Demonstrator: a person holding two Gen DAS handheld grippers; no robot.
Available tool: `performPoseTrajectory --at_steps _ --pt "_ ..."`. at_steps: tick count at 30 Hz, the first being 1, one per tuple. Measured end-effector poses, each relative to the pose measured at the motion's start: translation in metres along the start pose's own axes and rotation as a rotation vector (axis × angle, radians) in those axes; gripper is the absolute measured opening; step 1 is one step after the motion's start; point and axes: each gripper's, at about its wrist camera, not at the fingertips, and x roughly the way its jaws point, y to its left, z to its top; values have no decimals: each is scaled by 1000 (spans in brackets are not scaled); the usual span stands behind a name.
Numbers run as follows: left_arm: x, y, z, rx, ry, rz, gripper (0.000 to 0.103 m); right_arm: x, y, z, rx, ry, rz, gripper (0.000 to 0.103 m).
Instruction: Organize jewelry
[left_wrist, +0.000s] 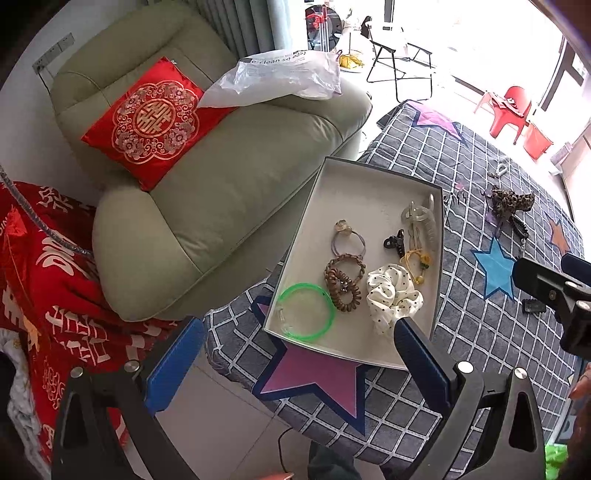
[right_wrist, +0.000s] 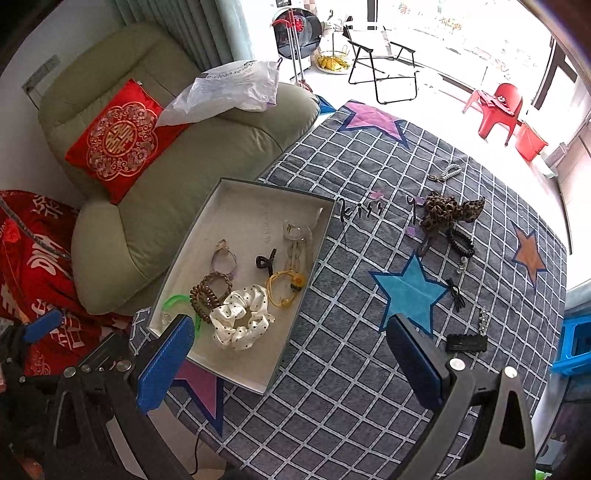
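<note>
Checked grey cloth with coloured stars (right_wrist: 332, 369) is covering the table where both grippers are hovering, a green armchair (left_wrist: 207, 192) sitting beyond. Nearest, the left gripper (left_wrist: 299, 350) is hanging wide open and holding nothing, just over the near edge of the white box (left_wrist: 306, 236). The right gripper (right_wrist: 291, 350) is likewise gaping and empty, straddling the box's near corner and the cloth.

Inside the box, a green bangle (left_wrist: 306, 312), a brown coil tie (left_wrist: 341, 284), a spotted scrunchie (right_wrist: 242, 319) and a black claw clip (left_wrist: 394, 242) are already lying. Out on the cloth, a flat black comb clip (right_wrist: 466, 343) is waiting nearest the right gripper, then a small black bow clip (right_wrist: 455, 293), and farther off a leopard scrunchie (right_wrist: 452, 210).

Judging by this, the comb clip is the sensible next pick: approaching low, closing across its narrow width, avoiding bunching the cloth.
</note>
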Motion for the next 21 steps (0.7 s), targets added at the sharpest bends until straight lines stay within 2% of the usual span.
performPoseTrajectory --at_steps 21 --pt "-1 -1 3 -4 -2 4 103 0 -1 0 2 -1 2 103"
